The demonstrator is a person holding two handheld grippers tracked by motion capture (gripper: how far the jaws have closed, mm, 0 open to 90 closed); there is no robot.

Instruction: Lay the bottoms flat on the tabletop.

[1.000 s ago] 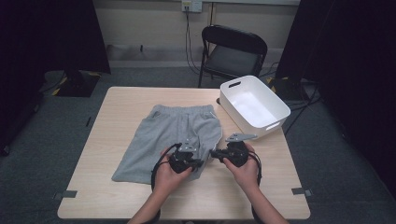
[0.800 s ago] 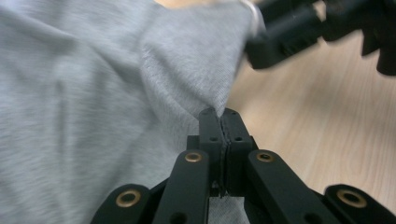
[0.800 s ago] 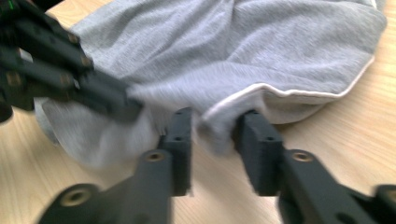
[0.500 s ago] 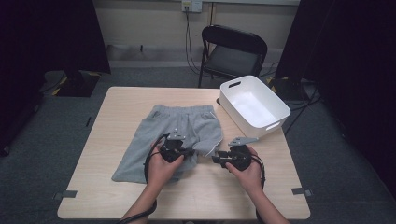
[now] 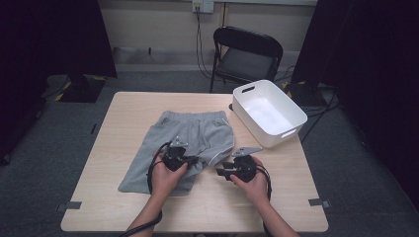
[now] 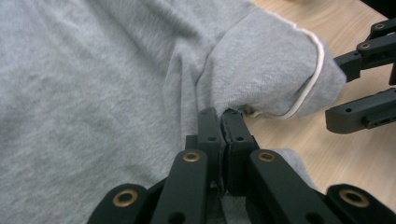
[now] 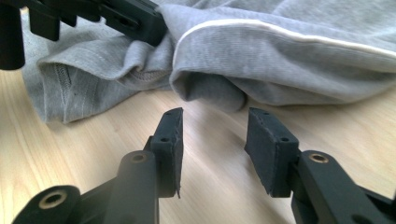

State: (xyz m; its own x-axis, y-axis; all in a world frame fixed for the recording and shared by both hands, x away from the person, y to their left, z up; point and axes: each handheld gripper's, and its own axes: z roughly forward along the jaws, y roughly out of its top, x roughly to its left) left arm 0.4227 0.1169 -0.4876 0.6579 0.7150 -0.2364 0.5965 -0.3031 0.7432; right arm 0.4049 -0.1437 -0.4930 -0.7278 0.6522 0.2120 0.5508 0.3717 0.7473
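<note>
now the shorts sit pinched between the left gripper's jaws.

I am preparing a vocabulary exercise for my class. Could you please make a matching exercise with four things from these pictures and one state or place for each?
Things:
1. left gripper
2. right gripper
3. grey shorts
4. white plastic bin

States or places:
A. empty, at the table's far right edge
B. jaws apart above bare wood, nothing between them
C. jaws shut on a fold of grey cloth
D. spread on the table, one leg hem trimmed in white

Pairs: 1-C, 2-B, 3-D, 4-A
</note>
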